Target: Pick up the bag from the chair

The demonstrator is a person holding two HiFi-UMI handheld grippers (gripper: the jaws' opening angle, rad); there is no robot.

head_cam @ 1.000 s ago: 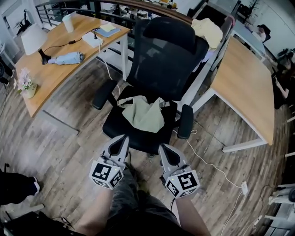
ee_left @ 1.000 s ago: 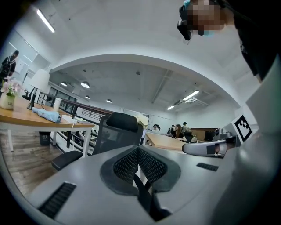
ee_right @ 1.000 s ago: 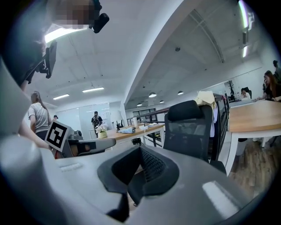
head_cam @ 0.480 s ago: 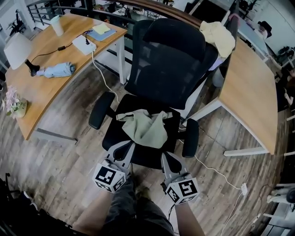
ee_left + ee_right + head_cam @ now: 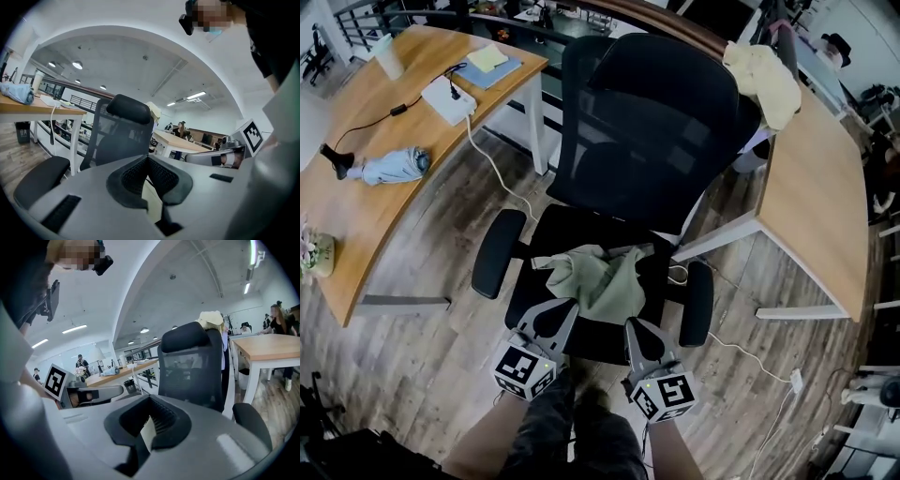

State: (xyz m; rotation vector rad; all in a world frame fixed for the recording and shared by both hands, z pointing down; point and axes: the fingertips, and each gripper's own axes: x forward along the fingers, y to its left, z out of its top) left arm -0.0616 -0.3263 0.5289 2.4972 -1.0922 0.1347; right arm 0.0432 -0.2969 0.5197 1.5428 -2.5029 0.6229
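A pale green bag (image 5: 600, 277) lies crumpled on the seat of a black office chair (image 5: 647, 122) in the head view. My left gripper (image 5: 565, 305) hovers over the seat's front edge, its tip just short of the bag's near left side. My right gripper (image 5: 632, 325) is beside it, close to the bag's near right edge. Both point at the chair back with their jaws together and nothing held. In the left gripper view the left gripper (image 5: 147, 158) has its pads meeting at the tip. The right gripper (image 5: 151, 398) looks the same in its own view.
The chair's armrests (image 5: 497, 251) (image 5: 697, 302) flank the seat. A wooden desk (image 5: 356, 202) at the left carries a folded umbrella (image 5: 389, 166) and a white box (image 5: 445, 91) with a cable. Another desk (image 5: 811, 187) stands right, and a white cord (image 5: 750, 352) runs over the floor.
The chair and bag have come closer and lower in the head view. Both grippers have advanced from the floor in front of the chair to the seat's front edge, still shut.
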